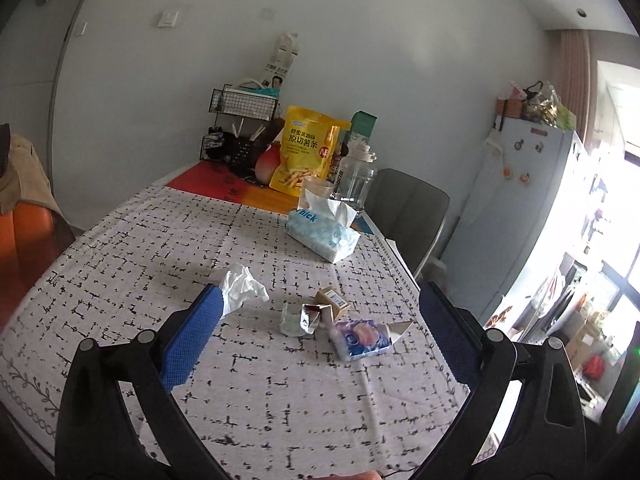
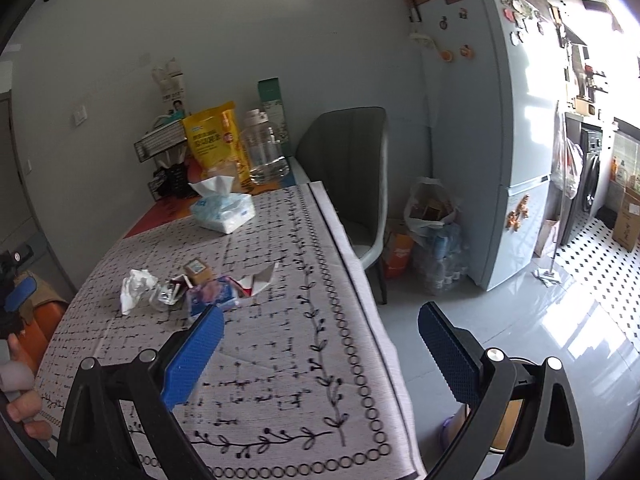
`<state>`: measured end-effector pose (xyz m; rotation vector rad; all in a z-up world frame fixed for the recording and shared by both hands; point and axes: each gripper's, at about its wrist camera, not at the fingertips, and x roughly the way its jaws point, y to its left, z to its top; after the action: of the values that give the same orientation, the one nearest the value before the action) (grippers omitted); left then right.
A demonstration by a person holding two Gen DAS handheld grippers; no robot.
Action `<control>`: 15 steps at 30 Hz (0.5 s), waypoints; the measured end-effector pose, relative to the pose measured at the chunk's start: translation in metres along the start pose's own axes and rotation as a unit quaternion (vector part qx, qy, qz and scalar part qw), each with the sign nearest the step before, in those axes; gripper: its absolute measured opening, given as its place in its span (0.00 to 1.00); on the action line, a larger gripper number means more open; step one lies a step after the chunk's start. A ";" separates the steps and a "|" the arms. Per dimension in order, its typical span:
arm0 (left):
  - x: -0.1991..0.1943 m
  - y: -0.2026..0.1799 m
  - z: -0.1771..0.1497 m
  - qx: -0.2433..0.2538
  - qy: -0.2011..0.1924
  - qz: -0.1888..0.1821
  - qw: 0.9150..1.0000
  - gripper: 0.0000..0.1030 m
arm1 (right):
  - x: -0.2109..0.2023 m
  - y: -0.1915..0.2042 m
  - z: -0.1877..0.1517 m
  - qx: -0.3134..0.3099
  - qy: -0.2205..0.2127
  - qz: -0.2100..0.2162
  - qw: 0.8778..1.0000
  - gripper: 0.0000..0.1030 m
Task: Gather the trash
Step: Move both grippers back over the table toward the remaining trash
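Both grippers, left gripper (image 1: 320,320) and right gripper (image 2: 320,332), released, trash pile (image 1: 340,320) just ahead.

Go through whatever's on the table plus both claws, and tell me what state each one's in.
Left claw: open, empty.
Right claw: open, empty.
White tissue: crumpled, loose on the cloth.
Foil wrapper: torn open.
Small brown box: closed, lying tilted.
Blue packet: crushed, opened.
Tissue pack: open, one sheet sticking up.

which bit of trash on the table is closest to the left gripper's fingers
The crumpled white tissue: it lies right at the tip of the left gripper's left-hand finger. The clear wrapper, small brown box and blue packet lie further right.
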<state>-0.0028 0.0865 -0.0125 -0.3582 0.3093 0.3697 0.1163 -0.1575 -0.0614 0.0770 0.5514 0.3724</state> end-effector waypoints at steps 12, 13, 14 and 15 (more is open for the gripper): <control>0.010 0.039 -0.016 0.034 0.063 0.017 0.997 0.94 | 0.008 0.029 -0.011 -0.023 0.013 0.059 0.998 0.93; 0.011 0.045 -0.017 0.031 0.065 0.021 0.997 0.94 | 0.009 0.029 -0.012 -0.021 0.015 0.063 0.998 0.93; 0.010 0.053 -0.019 0.026 0.068 0.027 0.997 0.94 | 0.011 0.028 -0.013 -0.020 0.017 0.065 0.998 0.93; 0.010 0.059 -0.020 0.022 0.070 0.032 0.997 0.94 | 0.012 0.028 -0.014 -0.020 0.019 0.065 0.998 0.93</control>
<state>-0.0218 0.1331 -0.0503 -0.3329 0.4653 0.4001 0.1095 -0.1275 -0.0744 0.0667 0.5768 0.5120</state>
